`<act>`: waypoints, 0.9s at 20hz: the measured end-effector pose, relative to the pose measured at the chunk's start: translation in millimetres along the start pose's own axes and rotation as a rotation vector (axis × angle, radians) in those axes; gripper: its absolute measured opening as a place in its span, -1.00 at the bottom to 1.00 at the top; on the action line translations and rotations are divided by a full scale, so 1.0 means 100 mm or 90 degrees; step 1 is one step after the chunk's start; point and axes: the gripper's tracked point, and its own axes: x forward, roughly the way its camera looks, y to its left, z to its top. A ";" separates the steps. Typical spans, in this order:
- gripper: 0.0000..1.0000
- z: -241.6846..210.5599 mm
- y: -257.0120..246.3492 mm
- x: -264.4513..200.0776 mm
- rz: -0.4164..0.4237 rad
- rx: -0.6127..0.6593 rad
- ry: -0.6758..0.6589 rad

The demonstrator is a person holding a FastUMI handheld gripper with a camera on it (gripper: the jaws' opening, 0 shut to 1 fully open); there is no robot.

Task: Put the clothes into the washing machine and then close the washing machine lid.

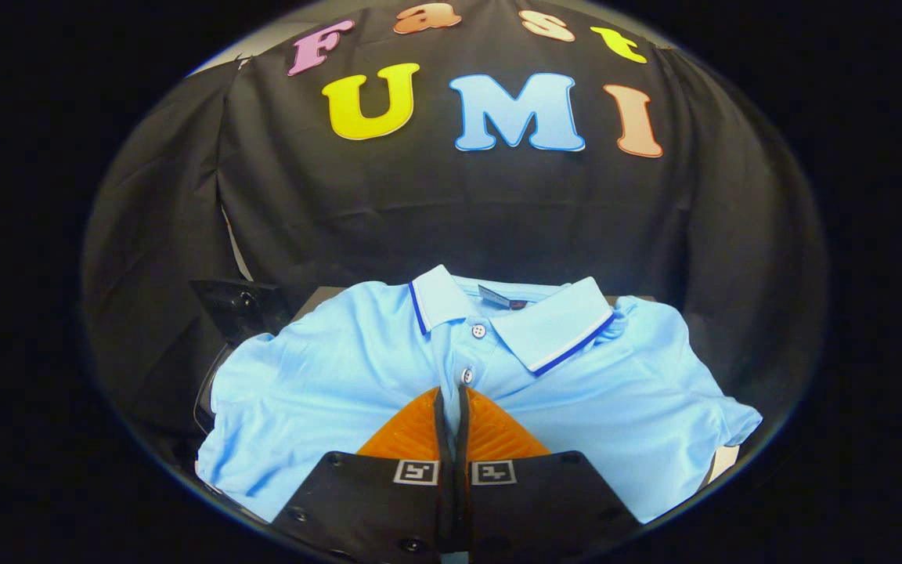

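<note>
The gripper [452, 392] has its fingers nearly together, a thin sliver of light blue cloth showing in the narrow gap; whether they pinch it I cannot tell. Their tips rest at the button placket of a light blue polo shirt [326, 384] lying spread flat, collar [553, 325] beyond. A black object [236, 309] sits by the shirt's far left shoulder.

shirt [388, 376] spread flat, hand-held gripper [451, 399] over its placket

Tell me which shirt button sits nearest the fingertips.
The lower button on the blue polo shirt, just ahead of the closed gripper; the upper button lies nearer the collar.
</note>
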 end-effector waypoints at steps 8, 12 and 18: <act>-0.98 0.38 0.17 -0.20 0.072 0.064 -0.069; -0.98 0.49 0.32 -0.30 0.084 0.068 -0.096; -0.97 0.67 0.75 -0.38 0.122 0.062 -0.115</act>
